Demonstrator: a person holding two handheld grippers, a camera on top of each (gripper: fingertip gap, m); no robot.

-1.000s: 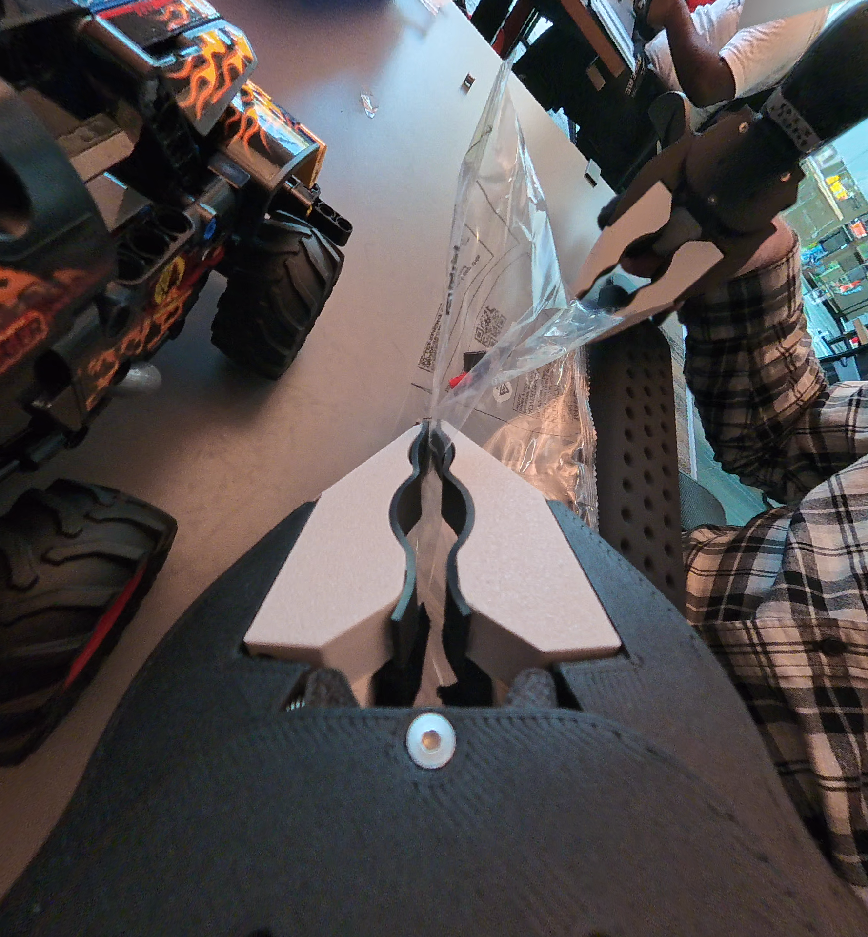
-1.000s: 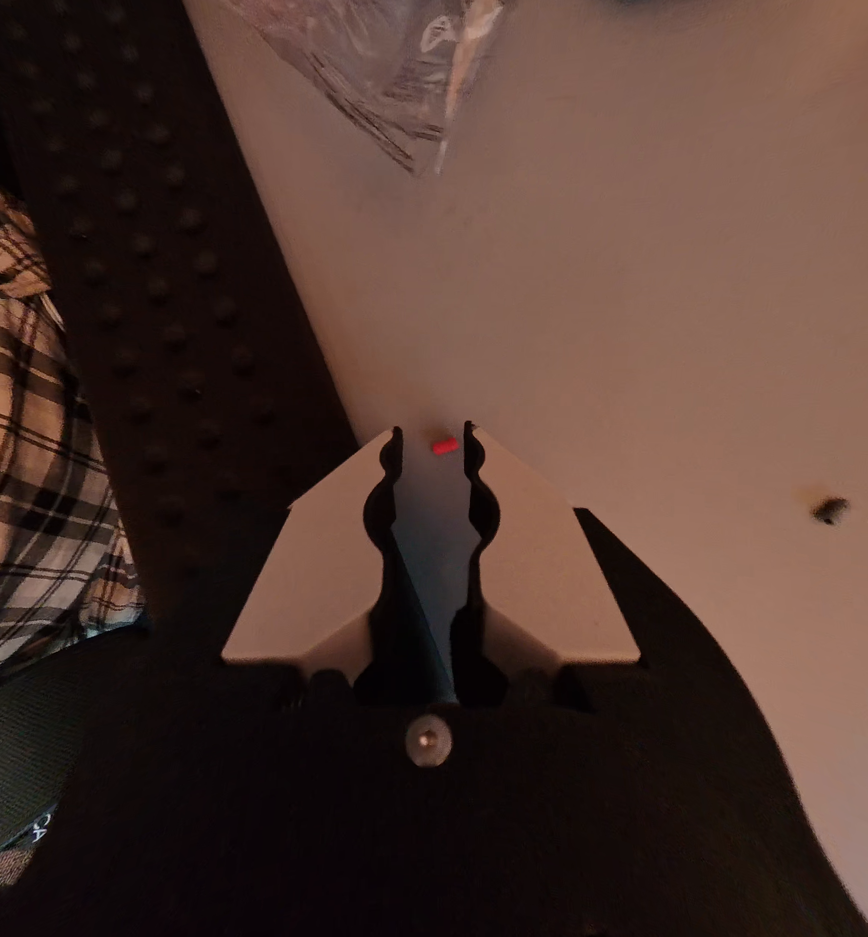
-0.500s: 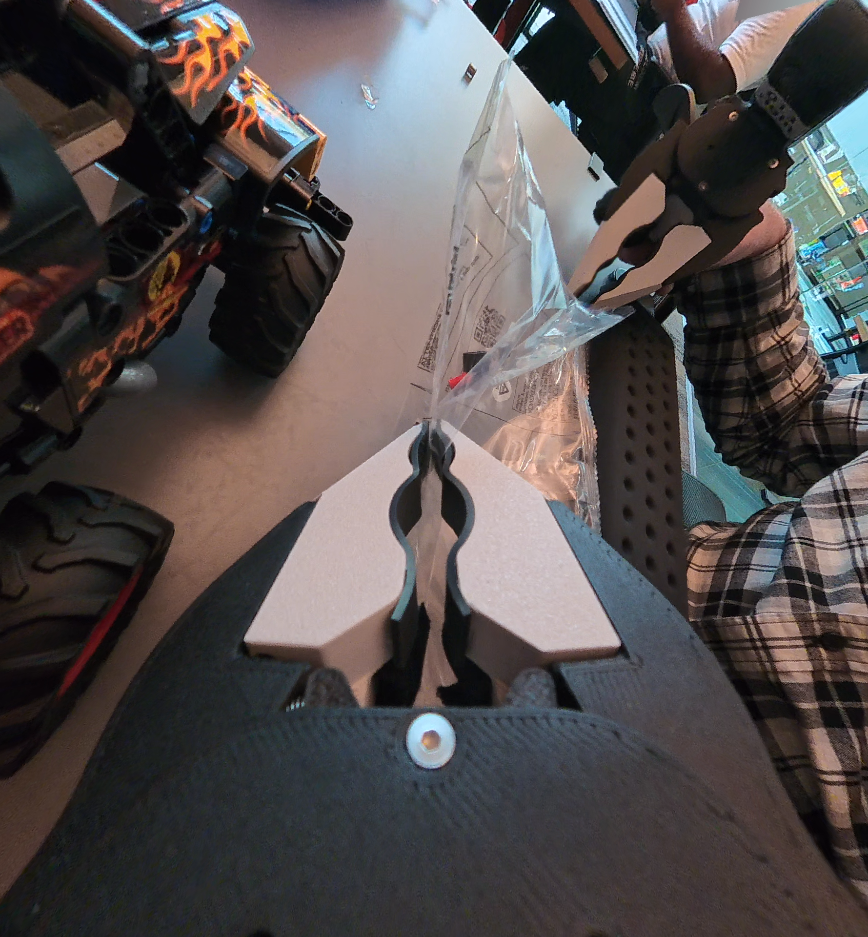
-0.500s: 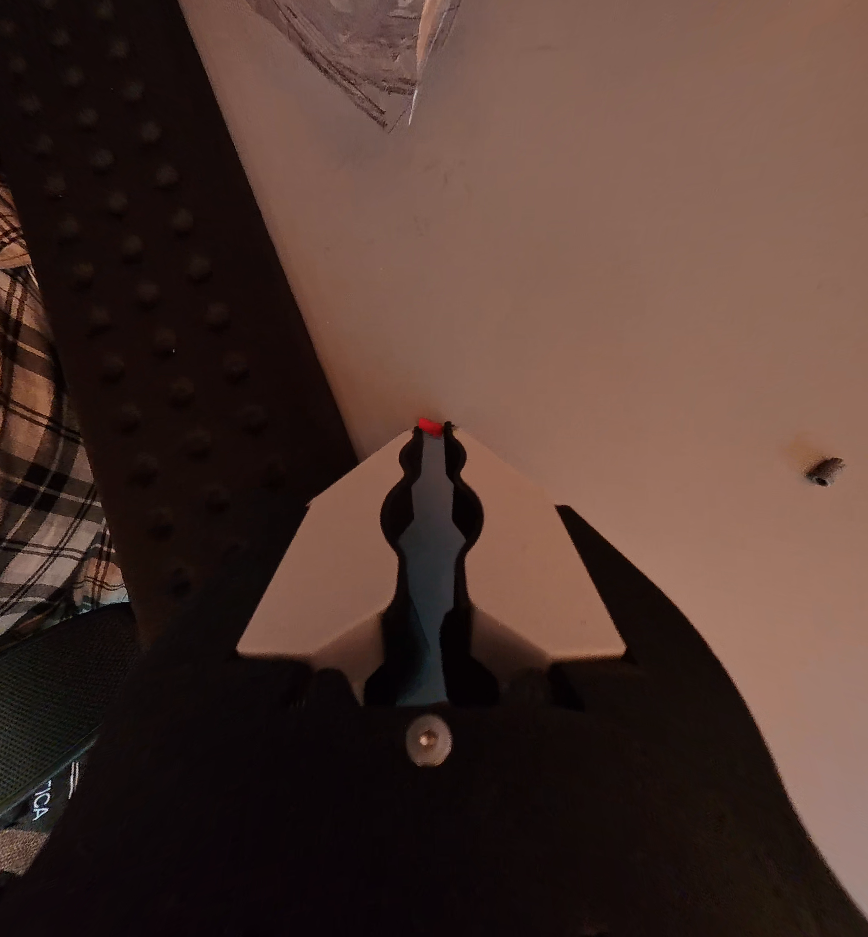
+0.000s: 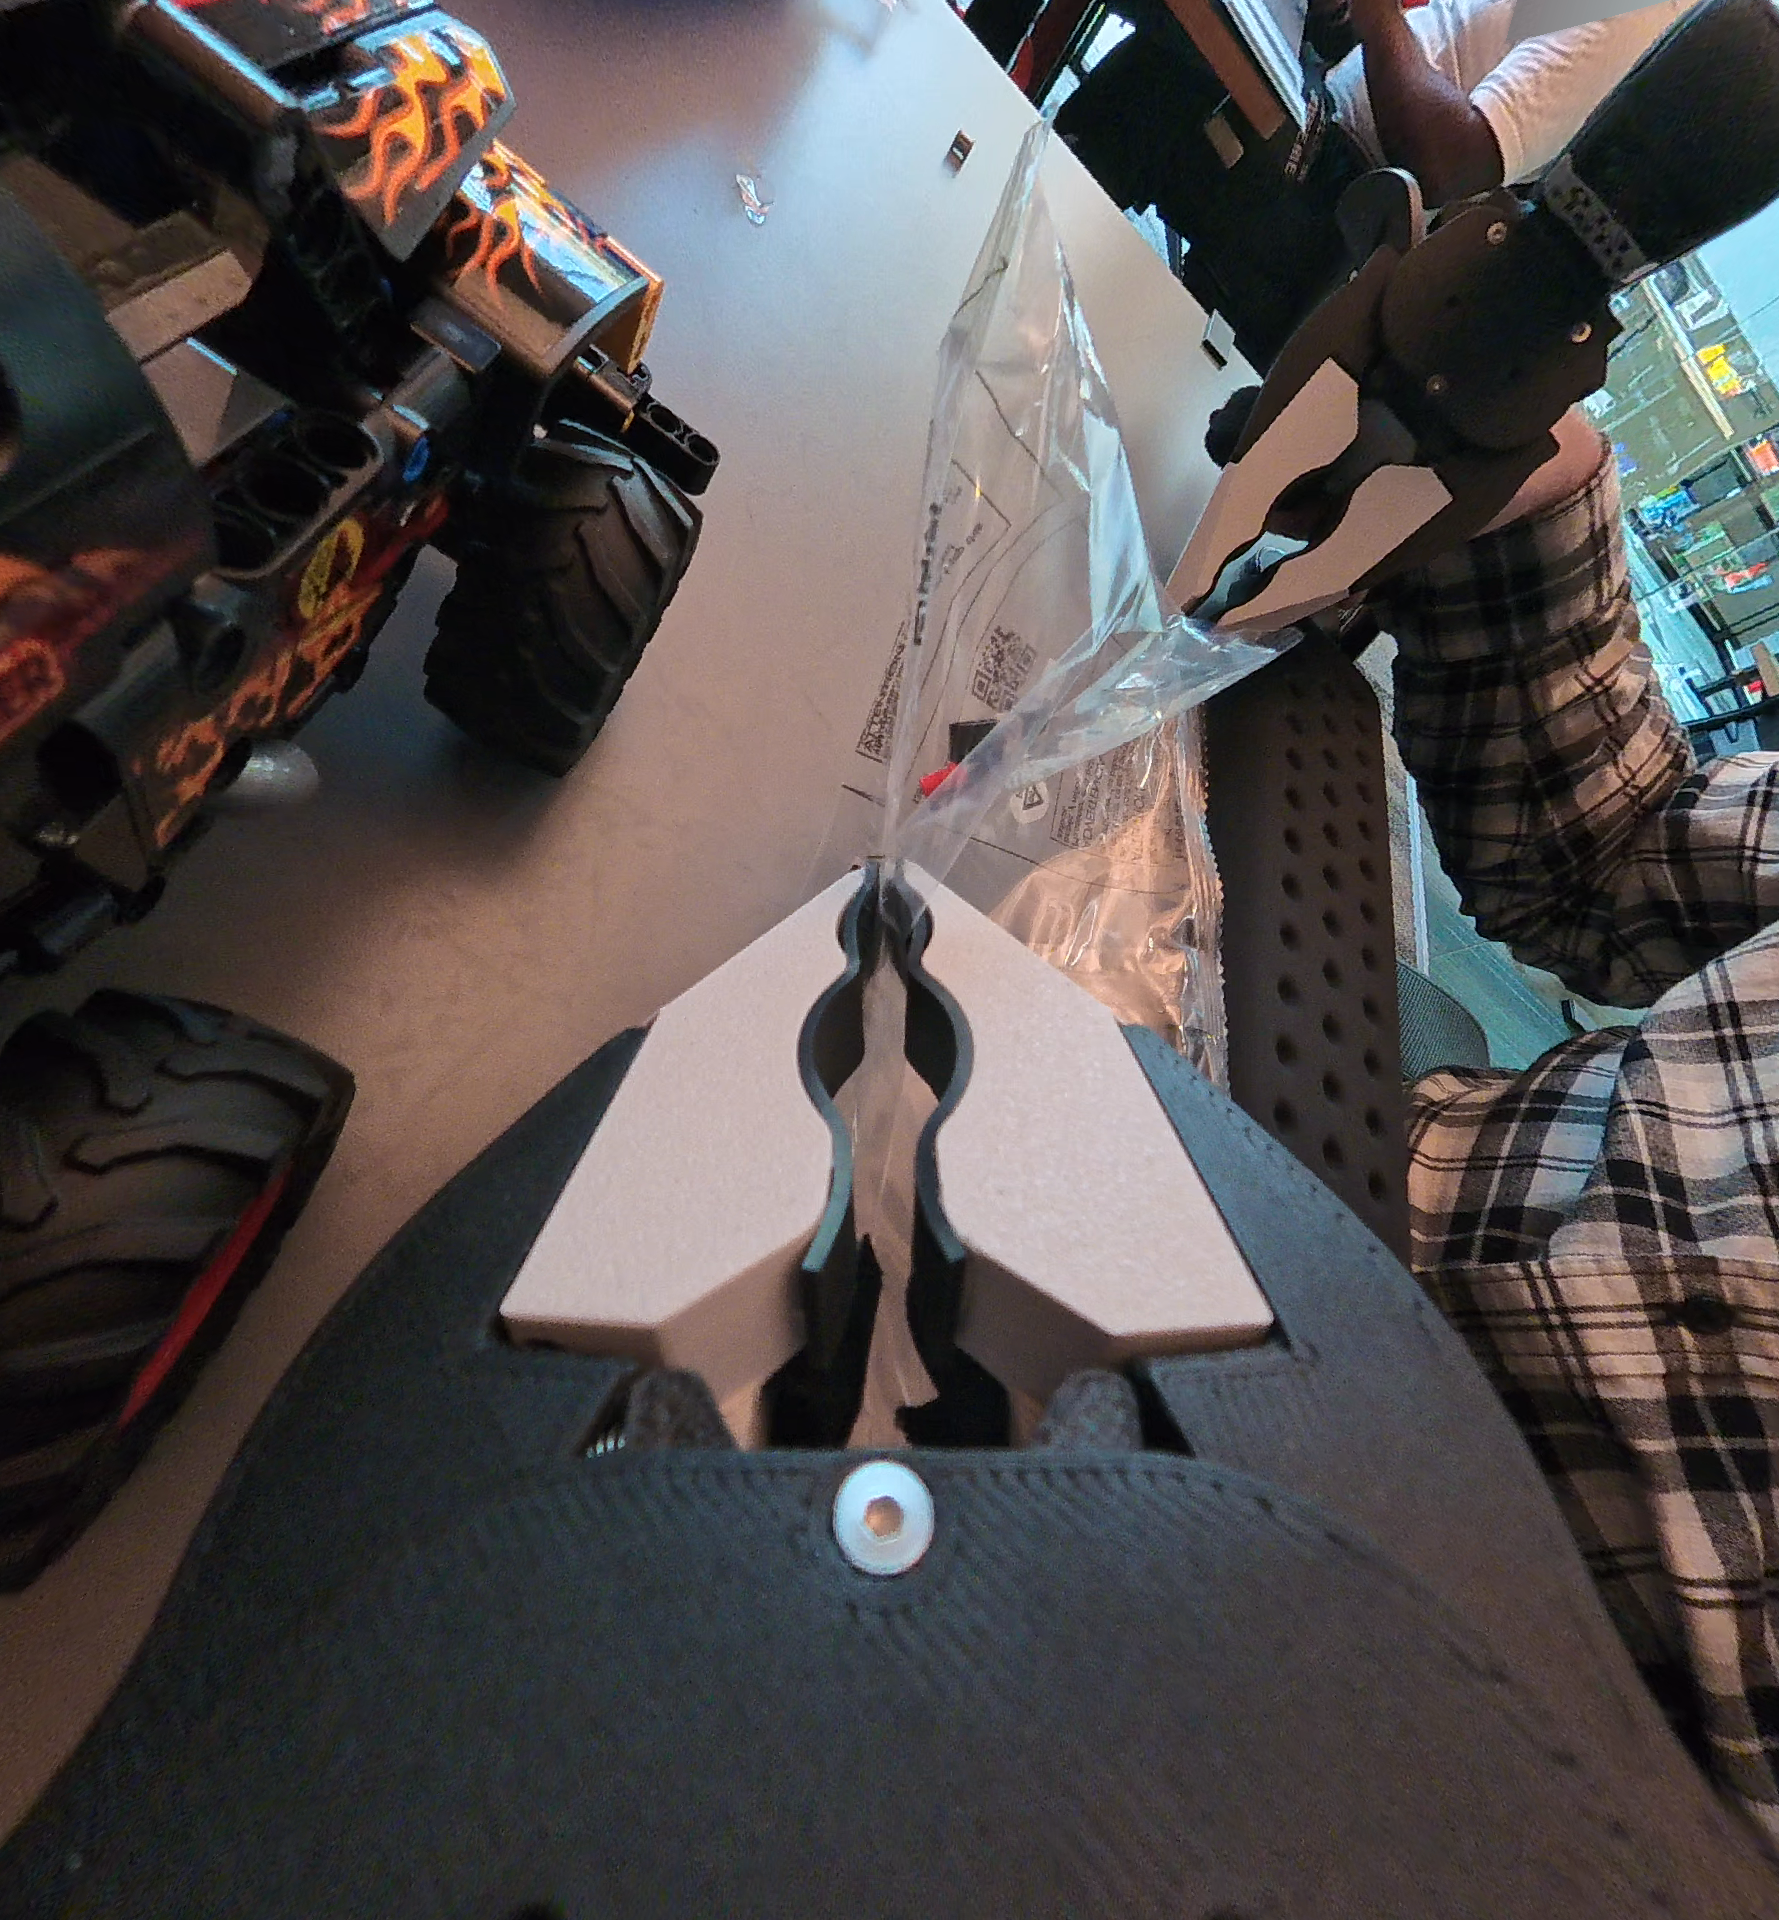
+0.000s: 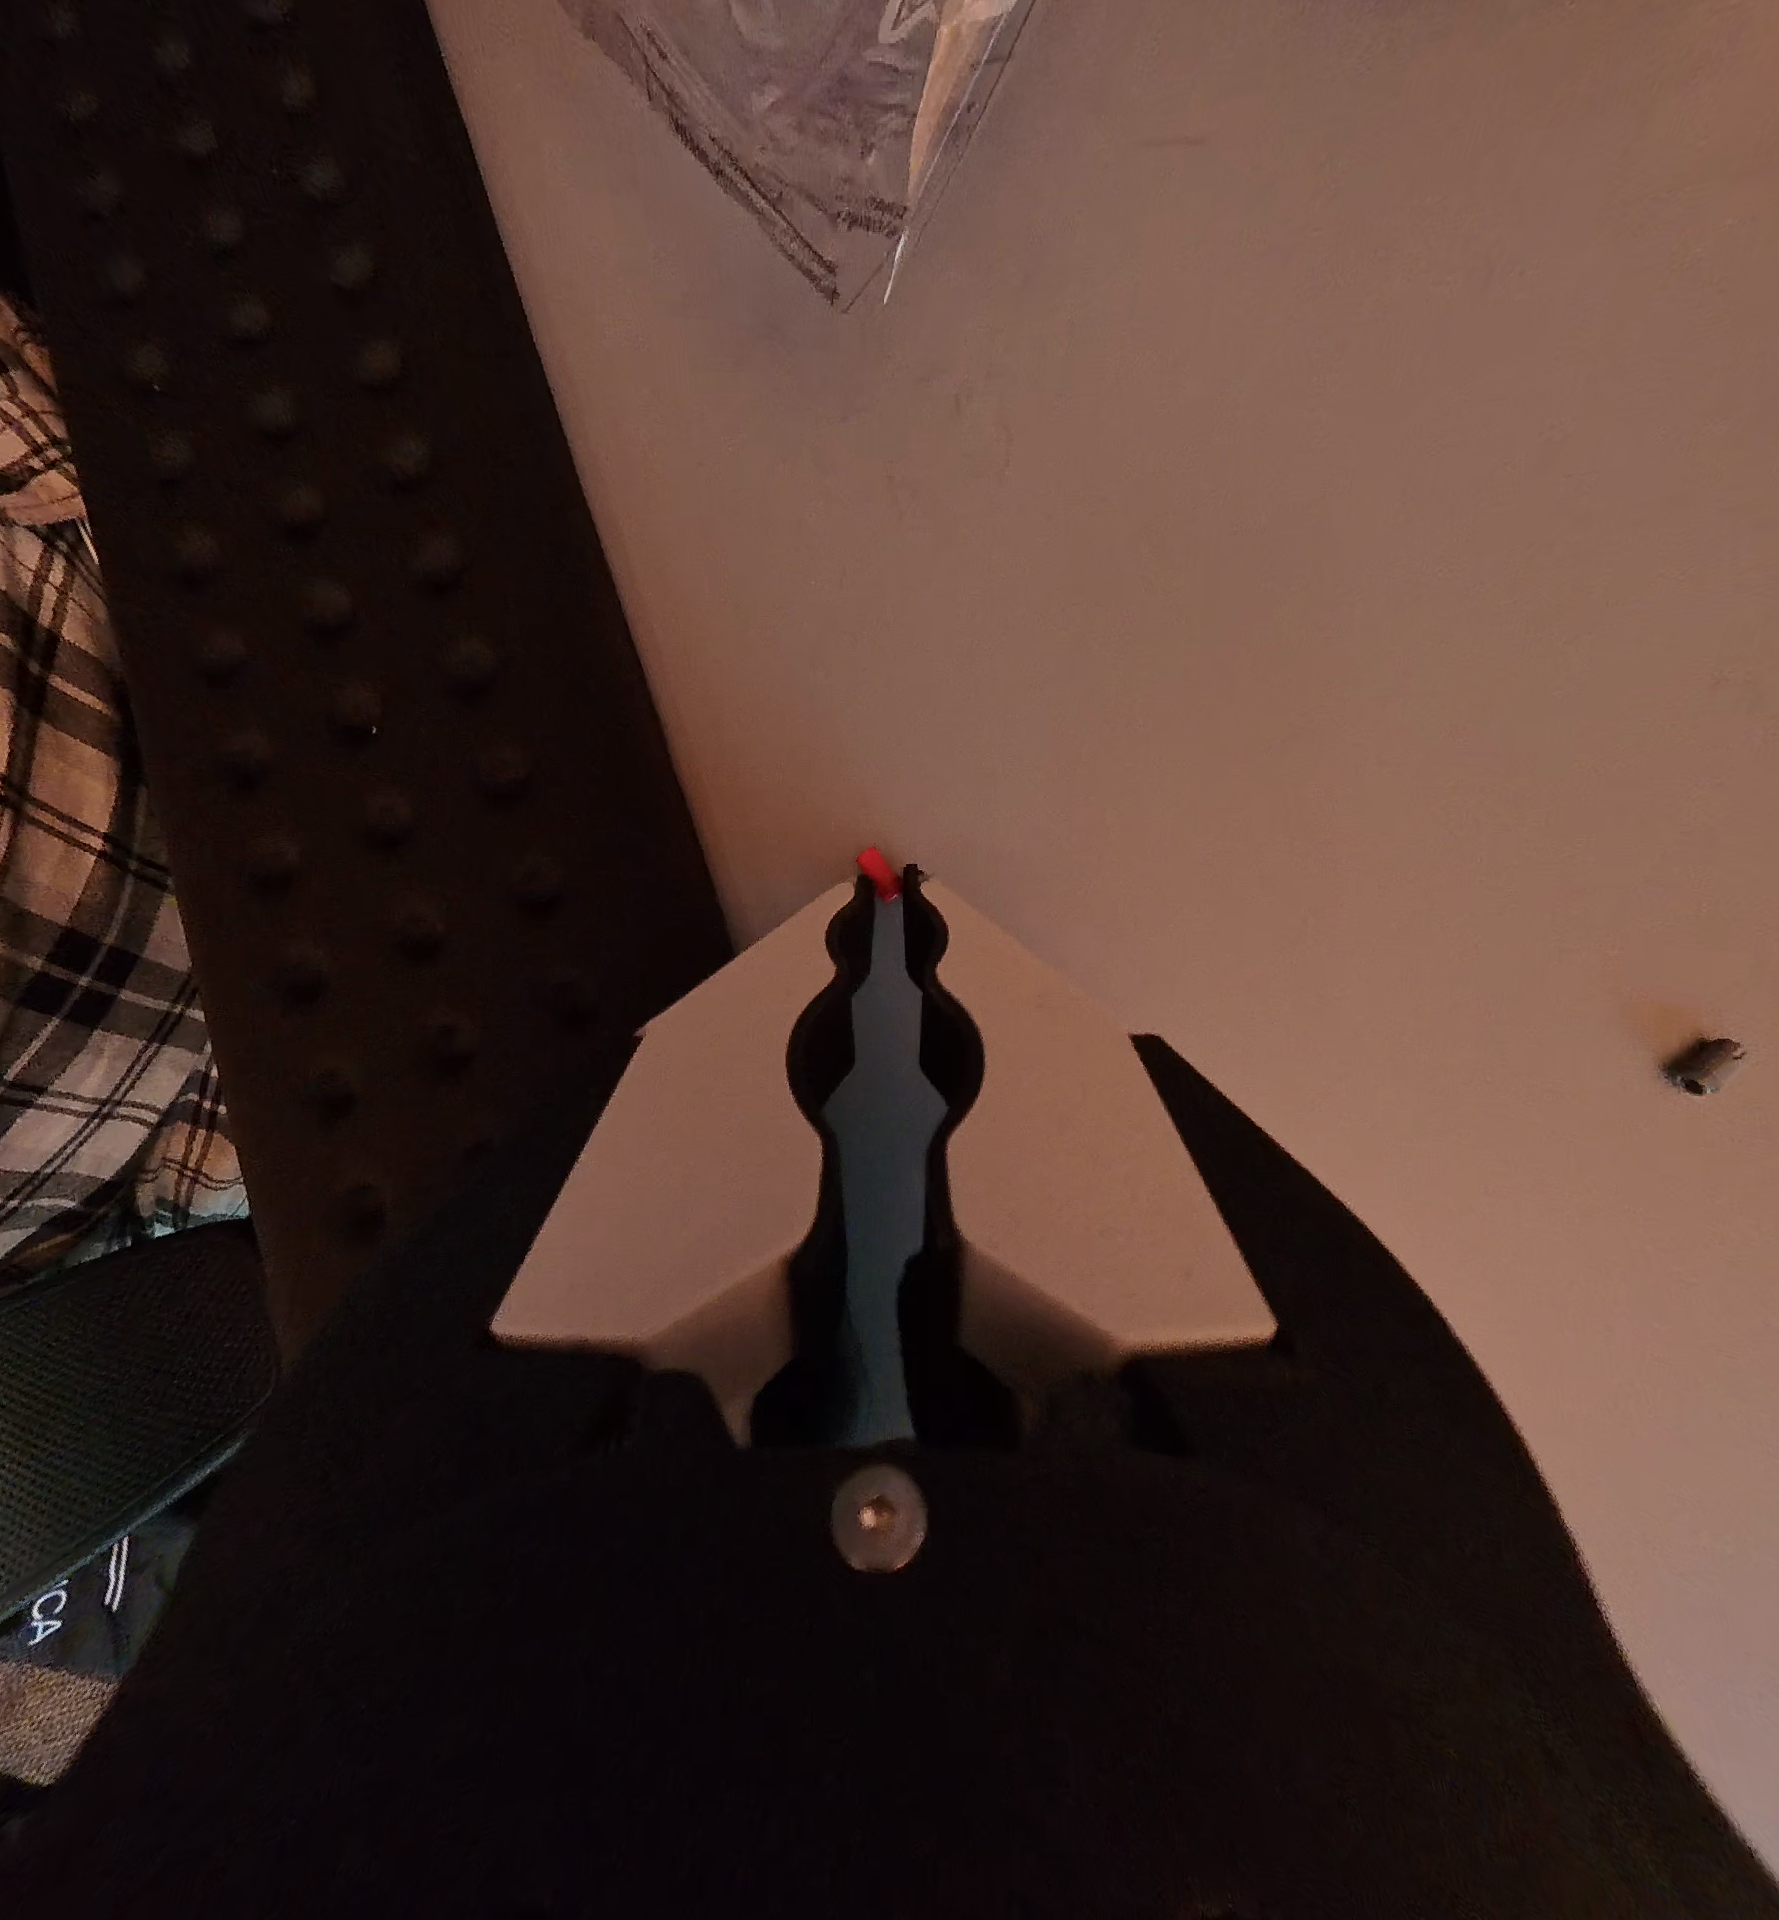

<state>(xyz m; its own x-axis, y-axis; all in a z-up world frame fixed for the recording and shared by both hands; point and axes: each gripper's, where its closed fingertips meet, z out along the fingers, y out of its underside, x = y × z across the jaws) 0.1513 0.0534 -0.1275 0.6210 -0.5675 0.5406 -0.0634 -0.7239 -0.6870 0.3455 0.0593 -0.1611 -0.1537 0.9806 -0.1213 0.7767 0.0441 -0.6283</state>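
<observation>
The left gripper (image 5: 887,891) has its fingers pressed together on the edge of a clear plastic bag (image 5: 1010,582), which stands up from the grey tabletop (image 5: 511,852) close to its near edge. Farther along that edge, the right gripper (image 6: 887,883) pinches a tiny red piece (image 6: 877,871) at its tips, fingers closed down on it just above the table beside a perforated dark strip (image 6: 324,644). A black toy monster truck with orange flames (image 5: 272,343) sits toward the middle of the tabletop, left of the bag. A small grey piece (image 6: 1701,1066) lies apart on the surface.
</observation>
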